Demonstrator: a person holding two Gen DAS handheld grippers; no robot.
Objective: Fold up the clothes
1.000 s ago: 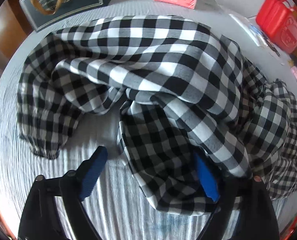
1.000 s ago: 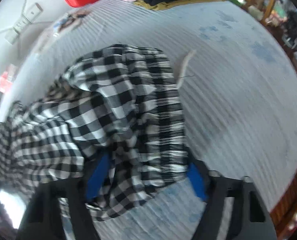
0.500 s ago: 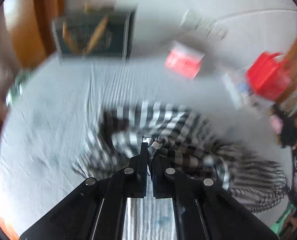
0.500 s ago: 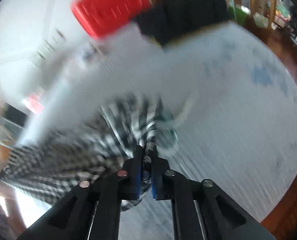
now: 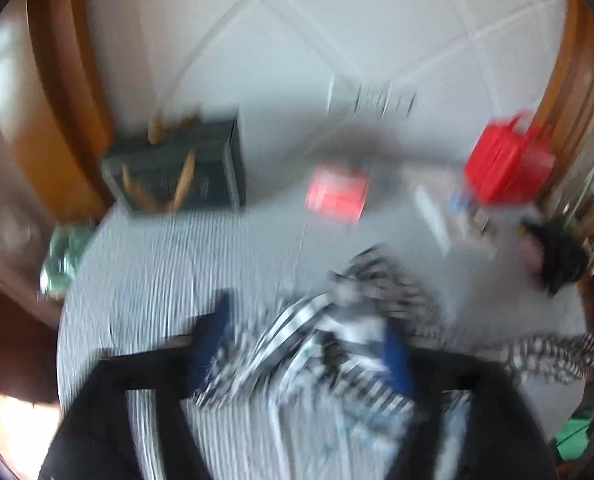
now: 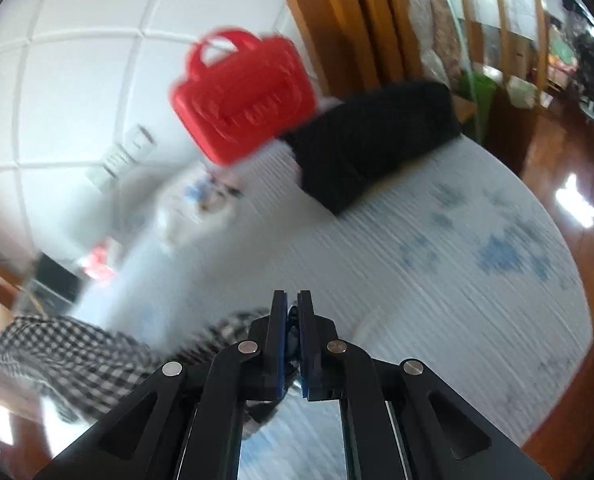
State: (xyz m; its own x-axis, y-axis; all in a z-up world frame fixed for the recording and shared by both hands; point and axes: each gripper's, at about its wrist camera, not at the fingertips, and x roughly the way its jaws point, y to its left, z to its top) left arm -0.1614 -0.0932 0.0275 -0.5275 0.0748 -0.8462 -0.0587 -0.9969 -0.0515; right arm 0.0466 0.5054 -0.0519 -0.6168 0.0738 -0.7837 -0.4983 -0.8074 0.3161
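The black-and-white checked garment [image 5: 337, 344] is bunched between the spread blue pads of my left gripper [image 5: 301, 344], which stands open above the grey striped table [image 5: 157, 264]; this view is blurred. In the right wrist view my right gripper [image 6: 291, 320] is shut on a pinch of the checked garment [image 6: 77, 352], which trails down and left from the jaws, lifted off the table [image 6: 437, 280].
A red plastic case [image 6: 241, 92], also in the left wrist view [image 5: 505, 168], stands at the table's back by the white wall. A black folded garment [image 6: 373, 140] lies beside it. A dark box [image 5: 177, 172] and a red tissue pack [image 5: 337, 196] sit at the back.
Both grippers rose from the table with the garment. My left gripper, shut half a second ago, now stands open. My right gripper stays shut and lifted higher.
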